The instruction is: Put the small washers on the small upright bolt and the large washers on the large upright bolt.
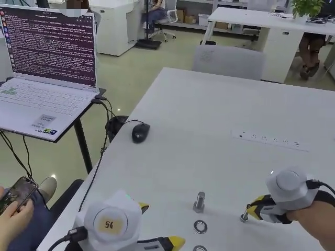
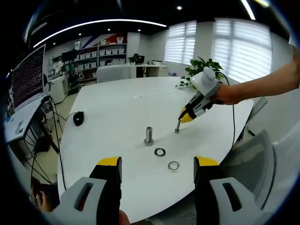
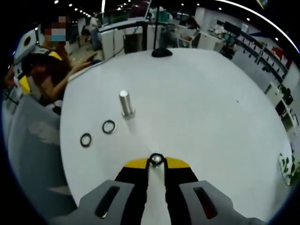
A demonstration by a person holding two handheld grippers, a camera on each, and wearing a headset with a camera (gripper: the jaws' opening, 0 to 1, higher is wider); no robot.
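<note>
Head view first: the right gripper (image 1: 250, 210) is down at the small bolt (image 1: 244, 215) on the desk (image 1: 209, 115), tips right against its top. The big bolt (image 1: 199, 202) stands near it, and two washers (image 1: 200, 226) lie loose on the near side of it. The left gripper (image 1: 160, 225) hangs over the near edge.

Left gripper view: its own jaws are spread wide with nothing between them. Both washers (image 2: 160, 152) lie between it and the big bolt (image 2: 149, 136). Beyond, the right gripper (image 2: 185, 115) touches the top of the small bolt (image 2: 177, 126).

Right gripper view: jaws pinched nearly together on a tiny ring, looks like a small washer (image 3: 156, 160). Honestly it's too small to swear it isn't the bolt's own top.

If it were me, I'd keep the hole dead centre over the bolt and come straight down. I'd let go only once the ring is round the shaft. Going in tilted could tip that bolt, since it looks freestanding. The loose ones look like they're for the big bolt.
</note>
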